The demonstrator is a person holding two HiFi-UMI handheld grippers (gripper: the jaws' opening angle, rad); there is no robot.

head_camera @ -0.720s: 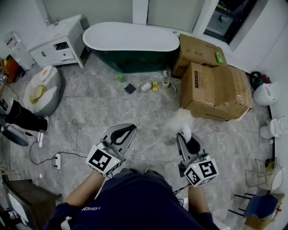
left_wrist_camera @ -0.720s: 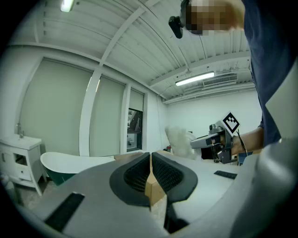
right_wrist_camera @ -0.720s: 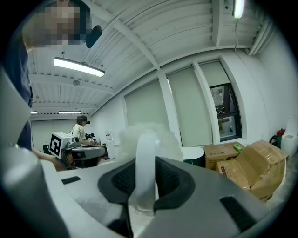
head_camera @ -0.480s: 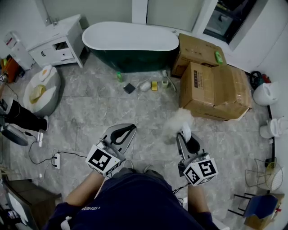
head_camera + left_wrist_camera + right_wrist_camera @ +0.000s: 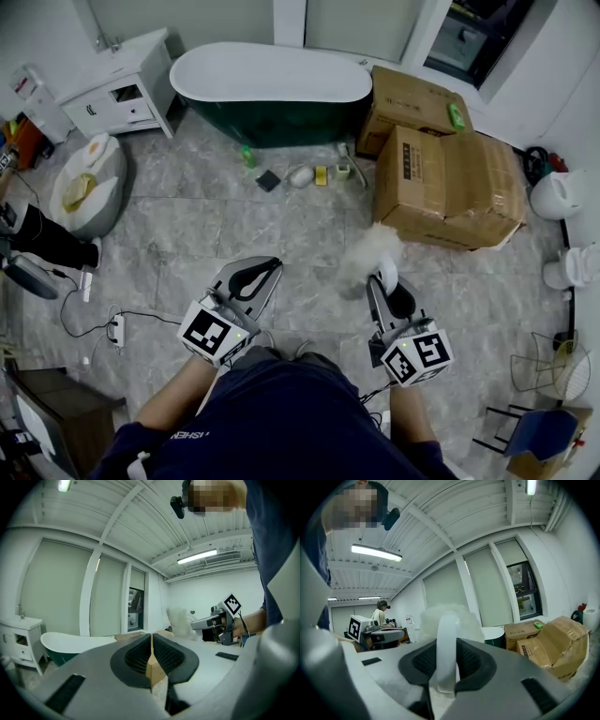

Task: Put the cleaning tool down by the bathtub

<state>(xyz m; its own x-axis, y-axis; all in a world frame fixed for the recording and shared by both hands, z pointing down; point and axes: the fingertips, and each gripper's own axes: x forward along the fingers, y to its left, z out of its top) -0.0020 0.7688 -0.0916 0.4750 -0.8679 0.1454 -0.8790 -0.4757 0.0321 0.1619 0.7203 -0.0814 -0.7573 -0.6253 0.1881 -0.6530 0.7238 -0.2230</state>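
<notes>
A fluffy white cleaning tool (image 5: 368, 255) sticks out forward from my right gripper (image 5: 382, 278), which is shut on its white handle (image 5: 446, 651); the fluffy head (image 5: 443, 616) rises just past the jaws. My left gripper (image 5: 270, 267) hangs level beside it, pads closed together with nothing between them (image 5: 151, 641). The white bathtub with a dark green outside (image 5: 272, 86) stands across the floor at the far wall, well ahead of both grippers. It also shows low in the left gripper view (image 5: 70, 644). Both grippers are held above the grey tiled floor.
Large cardboard boxes (image 5: 450, 183) stand right of the tub. A white vanity (image 5: 117, 84) is at its left. Small bottles and sponges (image 5: 300, 176) lie on the floor before the tub. A round cushion (image 5: 84, 187) and a power strip with cable (image 5: 117, 330) lie left.
</notes>
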